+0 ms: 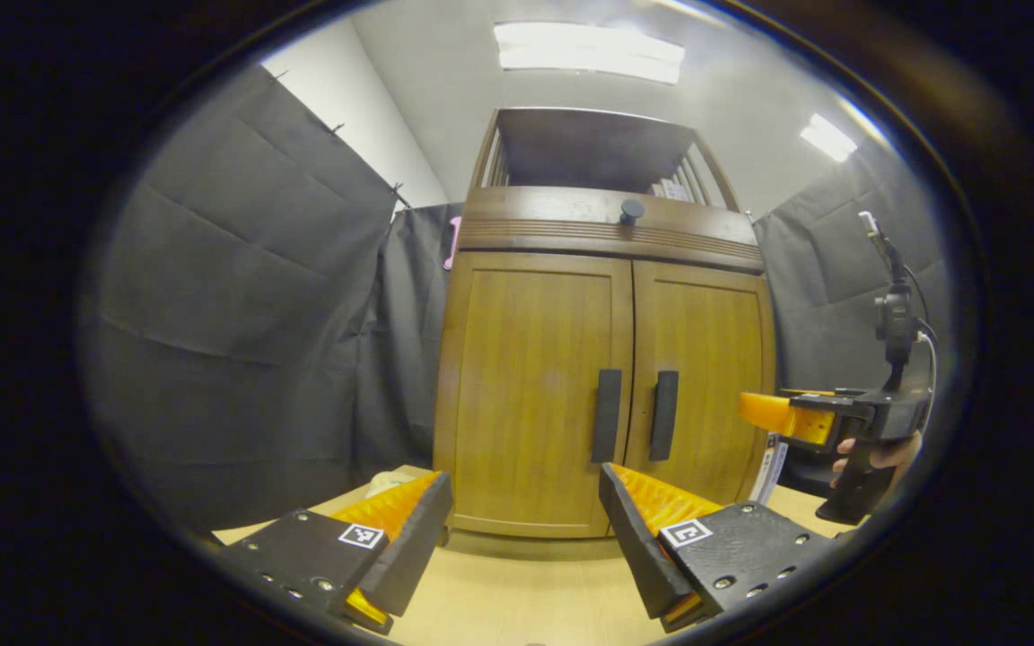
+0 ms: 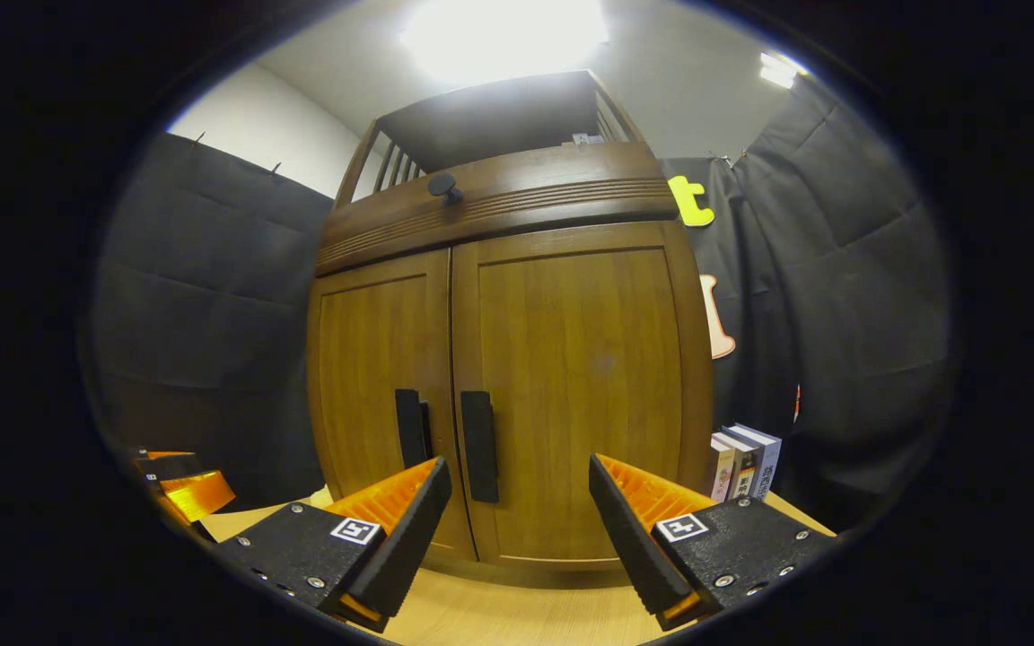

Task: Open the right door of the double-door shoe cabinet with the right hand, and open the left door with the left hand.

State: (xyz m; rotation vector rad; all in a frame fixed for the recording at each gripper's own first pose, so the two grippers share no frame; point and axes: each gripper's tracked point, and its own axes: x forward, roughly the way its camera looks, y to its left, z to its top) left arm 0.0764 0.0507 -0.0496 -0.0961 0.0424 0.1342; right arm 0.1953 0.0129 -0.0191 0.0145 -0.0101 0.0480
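Observation:
The wooden shoe cabinet (image 1: 607, 233) stands on the table straight ahead with both doors closed. Its left door (image 1: 526, 377) and right door (image 1: 705, 359) each carry a dark vertical handle at the centre seam, the left handle (image 1: 607, 414) and the right handle (image 1: 663, 414). My left gripper (image 1: 524, 489) is open a short way in front of the left door, touching nothing. In the right gripper view, my right gripper (image 2: 519, 475) is open just below and in front of the right handle (image 2: 479, 446), with the left handle (image 2: 409, 427) beside it.
A round knob (image 1: 631, 211) sits on the drawer band above the doors. Books (image 2: 746, 462) stand against the cabinet's right side. A pale object (image 1: 387, 482) lies at its left foot. A hand (image 1: 876, 453) holds the right gripper (image 1: 795, 417). The light wooden table (image 1: 517, 592) runs under both grippers.

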